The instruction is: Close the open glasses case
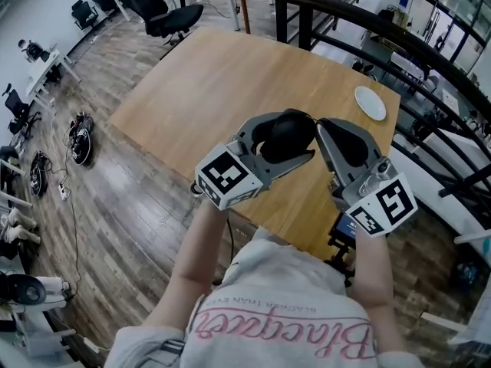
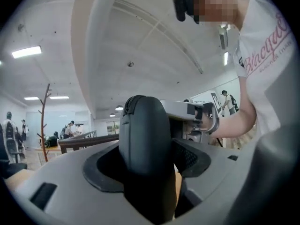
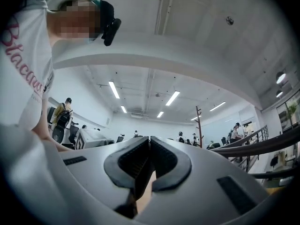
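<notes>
Head view: left gripper point(image 1: 301, 146) clamped on black glasses case point(image 1: 282, 133), held above wooden table point(image 1: 230, 83). Right gripper point(image 1: 326, 129) also above table. White plate point(image 1: 370, 103) on table's far right edge. Pink shirt script, roughly "Blacque".
Left gripper view: case point(image 2: 143, 139) between pads, zip seam visible.
Right gripper view: jaws practically together, nothing between.

Head view downward, gripper views close, level

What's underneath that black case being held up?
Below the glasses case, clamped in the left gripper, lies the wooden table. The spot directly beneath is covered by the case and gripper.
</notes>
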### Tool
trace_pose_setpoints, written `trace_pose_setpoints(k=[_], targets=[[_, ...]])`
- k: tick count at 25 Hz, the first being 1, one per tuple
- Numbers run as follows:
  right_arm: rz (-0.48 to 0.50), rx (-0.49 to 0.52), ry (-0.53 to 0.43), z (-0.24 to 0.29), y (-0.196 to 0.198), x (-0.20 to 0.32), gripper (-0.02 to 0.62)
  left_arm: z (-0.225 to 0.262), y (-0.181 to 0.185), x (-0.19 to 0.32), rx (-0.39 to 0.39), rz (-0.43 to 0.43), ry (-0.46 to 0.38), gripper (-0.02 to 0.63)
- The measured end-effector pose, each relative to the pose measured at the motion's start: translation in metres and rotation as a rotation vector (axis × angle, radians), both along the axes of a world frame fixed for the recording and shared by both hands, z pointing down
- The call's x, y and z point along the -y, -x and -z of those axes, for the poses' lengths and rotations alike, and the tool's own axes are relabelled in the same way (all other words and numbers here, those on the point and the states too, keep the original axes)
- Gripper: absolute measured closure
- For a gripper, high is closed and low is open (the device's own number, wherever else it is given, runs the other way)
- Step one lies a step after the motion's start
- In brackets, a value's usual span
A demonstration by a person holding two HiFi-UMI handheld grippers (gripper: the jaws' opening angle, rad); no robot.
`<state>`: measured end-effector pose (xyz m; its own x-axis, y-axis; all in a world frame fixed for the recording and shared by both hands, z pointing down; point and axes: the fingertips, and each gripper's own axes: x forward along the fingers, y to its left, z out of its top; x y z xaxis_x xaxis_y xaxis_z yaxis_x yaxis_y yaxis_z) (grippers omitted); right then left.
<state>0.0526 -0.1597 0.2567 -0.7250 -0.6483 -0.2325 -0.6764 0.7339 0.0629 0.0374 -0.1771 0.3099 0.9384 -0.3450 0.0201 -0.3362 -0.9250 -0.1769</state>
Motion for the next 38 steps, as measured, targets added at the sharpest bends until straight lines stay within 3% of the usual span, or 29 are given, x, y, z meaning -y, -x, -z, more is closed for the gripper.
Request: trace_pose_setpoints(k=[3, 5, 8, 14, 16, 19, 22, 25, 28, 34, 38], targets=[[-0.048, -0.090, -0.008, -0.010, -0.002, 0.004, 0.568, -0.013, 0.000, 0.000, 0.078, -0.011, 0.071, 0.299], [-0.102, -0.189, -0.016, -0.019, -0.006, 0.010, 0.568, -0.026, 0.003, 0.004, 0.203, 0.038, 0.054, 0.305], [-0.182, -0.315, -0.056, -0.026, -0.009, 0.015, 0.566, -0.043, 0.008, 0.013, 0.444, 0.142, -0.031, 0.314], [-0.206, -0.297, -0.138, -0.010, -0.002, 0.012, 0.577, -0.064, 0.014, 0.021, 0.782, 0.236, -0.229, 0.318], [-0.225, -0.362, -0.144, -0.014, -0.005, 0.016, 0.577, -0.068, 0.012, 0.021, 0.783, 0.234, -0.228, 0.316], [-0.222, -0.388, -0.049, -0.033, -0.013, 0.021, 0.575, -0.065, 0.016, 0.021, 0.739, 0.251, -0.220, 0.316], [-0.176, -0.399, 0.051, -0.055, -0.016, 0.019, 0.575, -0.064, 0.020, 0.024, 0.757, 0.282, -0.258, 0.316], [-0.164, -0.480, 0.078, -0.070, -0.005, 0.016, 0.547, -0.061, 0.022, 0.026, 0.782, 0.291, -0.277, 0.316], [-0.178, -0.620, 0.056, -0.086, 0.003, 0.017, 0.485, -0.061, 0.024, 0.025, 0.839, 0.283, -0.304, 0.315], [-0.240, -0.728, -0.035, -0.095, 0.006, 0.023, 0.483, -0.063, 0.027, 0.023, 0.971, 0.209, -0.325, 0.314], [-0.282, -0.745, -0.065, -0.093, 0.003, 0.025, 0.563, -0.062, 0.030, 0.020, 1.012, 0.169, -0.293, 0.314]])
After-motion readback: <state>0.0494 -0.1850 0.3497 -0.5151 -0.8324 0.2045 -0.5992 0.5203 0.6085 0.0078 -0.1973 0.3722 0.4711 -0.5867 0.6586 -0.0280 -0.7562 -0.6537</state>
